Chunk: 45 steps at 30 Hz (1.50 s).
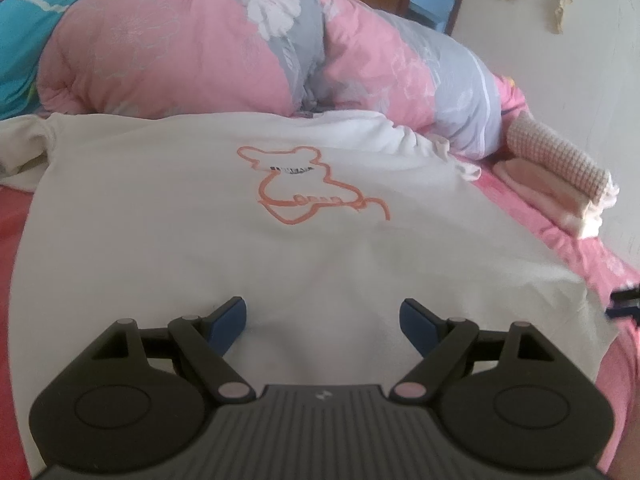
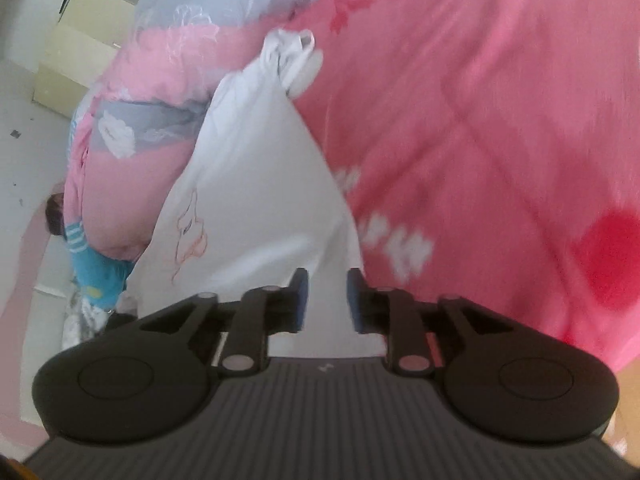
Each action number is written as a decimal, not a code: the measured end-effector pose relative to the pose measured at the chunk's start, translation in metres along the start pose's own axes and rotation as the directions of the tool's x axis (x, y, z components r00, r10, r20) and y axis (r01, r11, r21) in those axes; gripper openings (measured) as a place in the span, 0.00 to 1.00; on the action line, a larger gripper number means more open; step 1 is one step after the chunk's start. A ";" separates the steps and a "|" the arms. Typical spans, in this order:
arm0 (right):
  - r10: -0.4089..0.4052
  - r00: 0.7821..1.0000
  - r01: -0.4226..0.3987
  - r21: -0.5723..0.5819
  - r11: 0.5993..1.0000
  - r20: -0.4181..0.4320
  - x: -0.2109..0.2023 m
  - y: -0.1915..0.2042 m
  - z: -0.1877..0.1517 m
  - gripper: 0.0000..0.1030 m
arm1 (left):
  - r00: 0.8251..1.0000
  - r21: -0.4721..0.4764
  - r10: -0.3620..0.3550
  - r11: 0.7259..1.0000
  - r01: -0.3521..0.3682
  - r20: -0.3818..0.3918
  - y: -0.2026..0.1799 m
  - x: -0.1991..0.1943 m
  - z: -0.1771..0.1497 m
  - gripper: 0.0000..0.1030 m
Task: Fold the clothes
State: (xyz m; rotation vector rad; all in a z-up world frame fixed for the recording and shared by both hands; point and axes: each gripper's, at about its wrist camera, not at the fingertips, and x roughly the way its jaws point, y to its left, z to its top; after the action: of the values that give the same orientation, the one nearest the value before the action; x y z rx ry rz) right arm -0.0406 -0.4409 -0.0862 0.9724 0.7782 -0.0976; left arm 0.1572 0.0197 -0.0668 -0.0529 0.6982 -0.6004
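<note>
Flat on the bed (image 1: 560, 236) lies a white shirt (image 1: 280, 208), bear outline up, its near hem under the left gripper (image 1: 323, 320), whose jaws stand wide apart, empty, just above the cloth. Behind it a quilt (image 1: 180, 48) crowds the far edge; folded clothes (image 1: 560, 176) sit near the bed's right edge. Right gripper (image 2: 327, 300) is part open over the shirt's side edge, gripping nothing; pink sheet beside it lies bare.

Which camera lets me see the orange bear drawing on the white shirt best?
The left wrist view. There the bear outline faces the camera, whole, on the white shirt spread flat on the bed. In the right wrist view the same drawing is faint, sideways and squeezed near the shirt's edge, so its shape is hard to tell.
</note>
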 end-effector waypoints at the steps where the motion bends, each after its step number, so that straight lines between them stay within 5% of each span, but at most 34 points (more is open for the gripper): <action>1: 0.001 1.000 -0.001 -0.004 1.000 -0.011 0.002 0.001 -0.005 0.28 | 1.000 -0.007 -0.006 1.000 0.006 0.004 0.001 -0.003 0.000 0.83; 6: -0.014 0.999 0.011 -0.091 0.996 -0.033 0.011 0.010 -0.021 0.27 | 0.999 -0.015 -0.029 0.999 0.029 0.016 -0.001 -0.016 -0.001 0.83; 9: -0.068 0.997 0.063 -0.193 0.979 -0.022 0.014 0.020 -0.026 0.09 | 0.999 -0.002 -0.049 0.999 0.049 0.021 -0.006 -0.020 -0.003 0.83; 11: -0.085 0.996 0.080 -0.223 0.972 -0.014 0.011 0.024 -0.027 0.09 | 0.998 0.007 -0.061 0.998 0.061 0.023 -0.009 -0.022 -0.004 0.83; 14: -0.091 0.996 0.094 -0.193 0.977 0.025 0.001 0.021 -0.026 0.13 | 0.996 0.013 -0.081 0.997 0.081 0.025 -0.013 -0.025 -0.005 0.83; 18: -0.090 0.994 0.097 -0.112 0.989 0.064 -0.007 0.008 -0.019 0.46 | 0.996 0.021 -0.086 0.996 0.086 0.014 -0.015 -0.024 -0.006 0.83; 21: -0.090 0.996 0.093 -0.115 0.989 0.028 0.005 0.002 -0.020 0.46 | 0.996 0.025 -0.086 0.996 0.086 0.004 -0.016 -0.023 -0.008 0.83; 23: -0.119 0.993 0.121 -0.204 0.971 0.019 0.015 0.014 -0.028 0.32 | 0.996 0.028 -0.086 0.996 0.086 -0.003 -0.017 -0.022 -0.009 0.83; 24: -0.148 0.989 0.148 -0.263 0.954 0.017 0.018 0.020 -0.032 0.11 | 0.996 0.029 -0.086 0.996 0.086 -0.006 -0.017 -0.021 -0.009 0.83; 25: -0.154 0.988 0.152 -0.295 0.943 0.017 0.018 0.024 -0.035 0.06 | 0.996 0.031 -0.086 0.996 0.086 -0.010 -0.018 -0.021 -0.010 0.83; 32: -0.136 0.988 0.156 -0.419 0.894 0.078 -0.028 0.053 -0.036 0.05 | 0.991 0.010 -0.131 0.991 0.132 -0.023 -0.015 -0.025 -0.010 0.83; 35: -0.213 0.977 0.202 -0.443 0.874 0.025 -0.018 0.047 -0.037 0.05 | 0.990 0.015 -0.134 0.991 0.135 -0.045 -0.017 -0.021 -0.012 0.83; 38: -0.307 0.952 0.263 -0.476 0.839 -0.015 0.008 0.032 -0.039 0.06 | 0.991 0.036 -0.121 0.992 0.123 -0.057 -0.018 -0.018 -0.015 0.83; 41: -0.293 0.956 0.264 -0.432 0.862 0.001 0.001 0.030 -0.029 0.15 | 0.992 0.045 -0.113 0.992 0.116 -0.059 -0.017 -0.019 -0.015 0.83; 43: -0.338 0.938 0.339 -0.424 0.840 0.081 -0.012 0.033 -0.021 0.31 | 0.992 0.044 -0.113 0.992 0.116 -0.060 -0.017 -0.019 -0.014 0.83; 45: -0.332 0.933 0.359 -0.398 0.844 0.137 -0.021 0.035 -0.007 0.32 | 0.992 0.048 -0.112 0.992 0.115 -0.059 -0.018 -0.020 -0.015 0.83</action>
State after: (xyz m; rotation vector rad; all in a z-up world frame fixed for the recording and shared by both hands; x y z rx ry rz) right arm -0.0461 -0.4207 -0.0507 0.4108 0.8668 -0.2637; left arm 0.1272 0.0176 -0.0623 -0.0286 0.7371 -0.7309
